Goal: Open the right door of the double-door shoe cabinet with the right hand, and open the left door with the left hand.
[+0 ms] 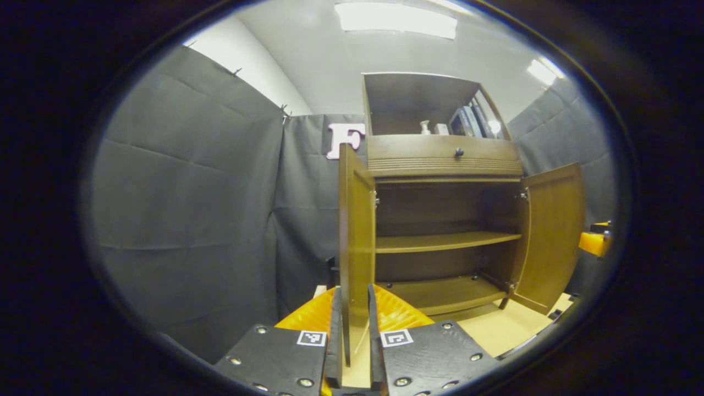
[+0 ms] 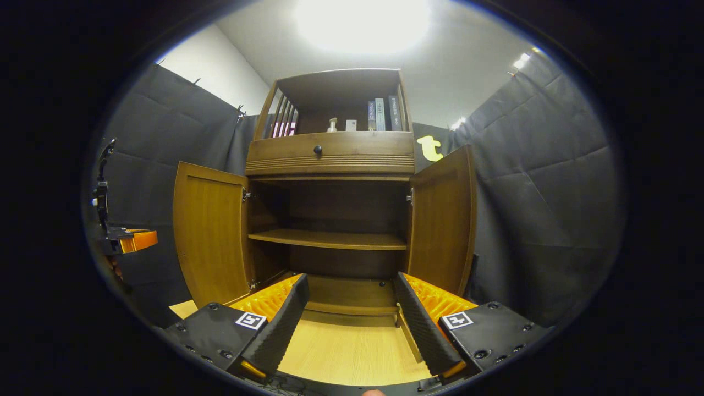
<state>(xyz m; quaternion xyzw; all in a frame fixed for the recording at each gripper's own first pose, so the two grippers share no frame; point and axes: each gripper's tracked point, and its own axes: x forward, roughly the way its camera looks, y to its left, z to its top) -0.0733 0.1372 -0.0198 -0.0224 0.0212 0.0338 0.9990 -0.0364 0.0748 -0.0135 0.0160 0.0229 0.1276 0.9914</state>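
At the far end of the pale wooden floor (image 2: 341,352), against the booth's black cloth, stood the brown double-door wooden shoe cabinet (image 2: 330,220) — both doors swung wide, bare inner shelves exposed. Judged nearly finished: the right door (image 2: 443,220) hung open and let go; the left door (image 1: 356,242) was open too, but not yet released. Left gripper (image 1: 355,335) seen clenched on the near edge of that left door, one black pad against each face, the panel edge-on between them. Right gripper (image 2: 346,322) seen released, fingers spread wide, holding nothing — right door just beyond its right finger, apart from it. Left for completion, probably: only letting go and drawing back.
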